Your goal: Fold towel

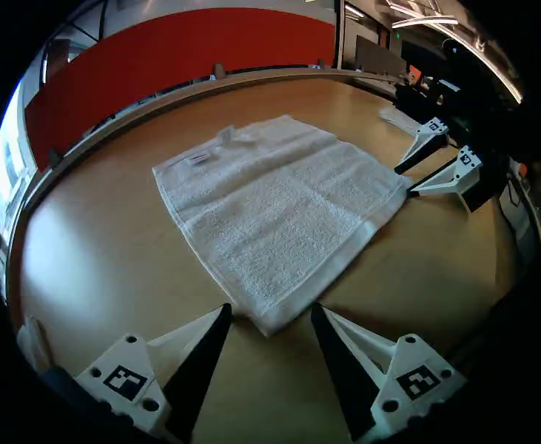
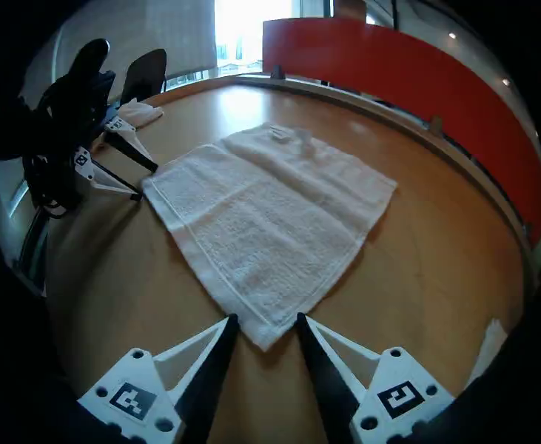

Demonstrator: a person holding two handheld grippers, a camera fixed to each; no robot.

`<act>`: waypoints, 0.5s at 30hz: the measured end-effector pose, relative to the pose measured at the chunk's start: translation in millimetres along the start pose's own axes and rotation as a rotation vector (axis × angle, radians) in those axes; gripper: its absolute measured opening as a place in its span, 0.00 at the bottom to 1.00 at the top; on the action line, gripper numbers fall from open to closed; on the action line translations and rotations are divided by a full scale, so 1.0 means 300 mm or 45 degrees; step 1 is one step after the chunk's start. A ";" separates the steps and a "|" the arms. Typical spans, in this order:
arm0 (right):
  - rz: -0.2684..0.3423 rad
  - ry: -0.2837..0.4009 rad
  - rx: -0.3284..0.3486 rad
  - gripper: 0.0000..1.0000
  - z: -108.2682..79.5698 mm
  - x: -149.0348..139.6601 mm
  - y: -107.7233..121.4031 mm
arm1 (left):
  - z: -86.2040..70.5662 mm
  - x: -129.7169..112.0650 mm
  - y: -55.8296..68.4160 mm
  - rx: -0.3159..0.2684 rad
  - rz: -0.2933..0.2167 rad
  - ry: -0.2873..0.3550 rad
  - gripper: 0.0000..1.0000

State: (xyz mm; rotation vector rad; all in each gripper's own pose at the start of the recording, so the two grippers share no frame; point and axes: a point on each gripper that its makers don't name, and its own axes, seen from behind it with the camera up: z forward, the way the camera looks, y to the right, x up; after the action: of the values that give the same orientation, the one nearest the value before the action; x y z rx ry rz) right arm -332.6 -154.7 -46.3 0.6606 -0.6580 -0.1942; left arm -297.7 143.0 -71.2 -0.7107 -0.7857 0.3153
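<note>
At the left of the scene, the left gripper (image 1: 270, 309) sits low over the wooden bench (image 1: 100, 251). Its fingers are spread wide, one on either side of the towel's nearest corner, and they grip nothing. That straddling stance looks deliberate: once the fingers come together, the corner would be caught between them. The white towel (image 1: 277, 200) lies flat and fully opened in the middle of the bench, turned so its corners point at the two tools. A small sewn tag (image 1: 197, 157) shows near its far edge, and a red panel (image 1: 181, 44) runs behind the bench. Further right, the right gripper (image 2: 266, 318) is lined up on a neighbouring corner in the same way. Its fingers stand apart with a narrower gap, hugging the two edges that meet at the corner, but they do not appear to press on the cloth. Taking two corners along one edge makes sense for a fold, since that whole edge could then be lifted and carried over evenly. The fold itself does not seem to have begun, as no layer is doubled over. The likely risk is a finger sliding over the terry pile and catching only the hem.
</note>
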 end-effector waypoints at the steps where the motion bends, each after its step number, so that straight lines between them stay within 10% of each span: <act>1: 0.002 0.000 -0.001 0.53 0.000 0.000 0.001 | 0.000 0.001 0.001 0.001 -0.001 -0.001 0.77; 6: 0.006 -0.001 -0.002 0.36 0.003 -0.001 0.006 | -0.001 0.001 -0.001 0.008 -0.011 -0.010 0.69; 15: 0.012 -0.012 -0.004 0.25 0.002 0.001 0.012 | 0.000 0.004 0.003 0.017 -0.015 -0.030 0.27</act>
State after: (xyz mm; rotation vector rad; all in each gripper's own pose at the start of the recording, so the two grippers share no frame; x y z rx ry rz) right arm -332.9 -152.4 -43.6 0.6535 -0.6697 -0.1896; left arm -296.8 144.3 -71.3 -0.6904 -0.8089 0.3185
